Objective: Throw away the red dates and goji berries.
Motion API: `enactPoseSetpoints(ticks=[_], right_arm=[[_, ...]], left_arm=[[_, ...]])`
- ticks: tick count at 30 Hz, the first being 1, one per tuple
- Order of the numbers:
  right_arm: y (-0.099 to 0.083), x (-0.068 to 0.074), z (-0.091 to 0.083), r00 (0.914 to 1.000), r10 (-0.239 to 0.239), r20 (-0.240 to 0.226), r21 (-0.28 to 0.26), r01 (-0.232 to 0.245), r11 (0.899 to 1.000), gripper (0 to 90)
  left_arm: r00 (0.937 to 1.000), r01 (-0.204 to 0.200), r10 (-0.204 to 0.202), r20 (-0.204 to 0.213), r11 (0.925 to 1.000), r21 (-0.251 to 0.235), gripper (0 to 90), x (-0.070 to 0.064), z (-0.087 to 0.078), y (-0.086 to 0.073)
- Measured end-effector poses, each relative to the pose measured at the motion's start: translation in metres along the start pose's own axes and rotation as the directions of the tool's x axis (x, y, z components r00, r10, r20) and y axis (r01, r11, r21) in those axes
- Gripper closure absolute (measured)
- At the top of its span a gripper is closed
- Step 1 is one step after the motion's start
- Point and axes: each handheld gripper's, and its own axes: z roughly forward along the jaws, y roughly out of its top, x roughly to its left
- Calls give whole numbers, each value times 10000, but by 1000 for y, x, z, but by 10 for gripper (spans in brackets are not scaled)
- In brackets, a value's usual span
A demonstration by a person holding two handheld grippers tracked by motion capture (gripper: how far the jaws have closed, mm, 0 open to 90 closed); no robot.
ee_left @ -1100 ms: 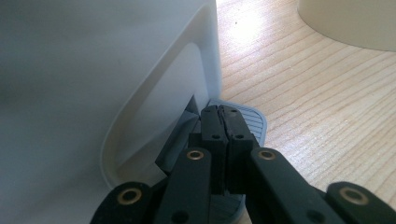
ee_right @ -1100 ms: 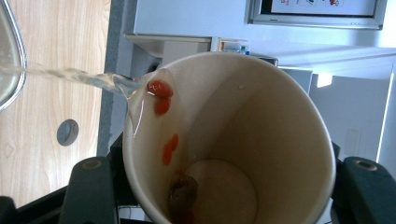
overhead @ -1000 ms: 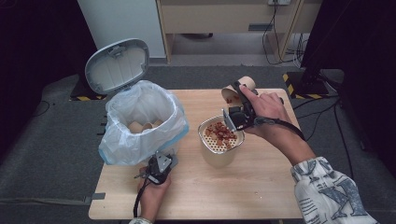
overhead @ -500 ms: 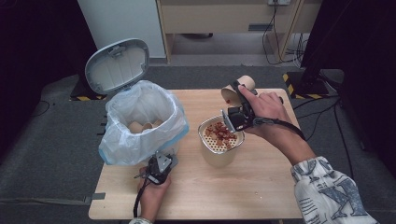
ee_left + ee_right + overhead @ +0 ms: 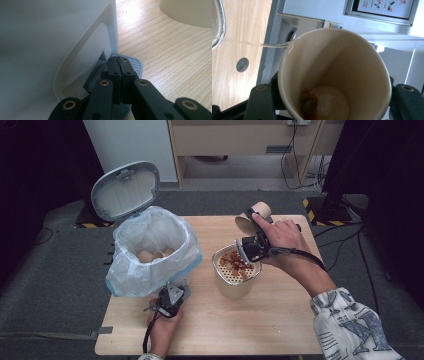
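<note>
- The paper cup (image 5: 253, 216) is beige and round; it is held tilted on its side above the far rim of the strainer container, its open mouth turned toward the camera of the right gripper view; inside, at its bottom (image 5: 325, 103), a small reddish-brown rest of food sticks to the pale base (the walls are wet and almost clean).
- The strainer container (image 5: 235, 277) is a cream, squarish tub that stands upright on the wooden table, just beside the bin; its perforated insert carries a heap of red and brown food pieces (image 5: 234, 261).
- The pedal (image 5: 132, 65) of the bin is grey and ribbed; it lies low at the foot of the white bin, near the table surface.
</note>
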Motion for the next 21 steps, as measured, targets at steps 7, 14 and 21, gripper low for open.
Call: enactPoseSetpoints(ticks=[7, 14, 21], right_arm=[[-1, 0, -1, 9997, -237, 87, 29, 237, 9997, 347], [3, 0, -3, 9974, -689, 203, 54, 688, 9976, 347], [5, 2, -1, 9962, -842, 245, 28, 841, 9965, 348]], left_arm=[[10000, -6, 6, -5, 10000, -1, 880, 0, 0, 0], [10000, -12, 12, -5, 10000, -3, 881, 0, 0, 0], [10000, -20, 20, -10, 10000, 19, 880, 0, 0, 0]])
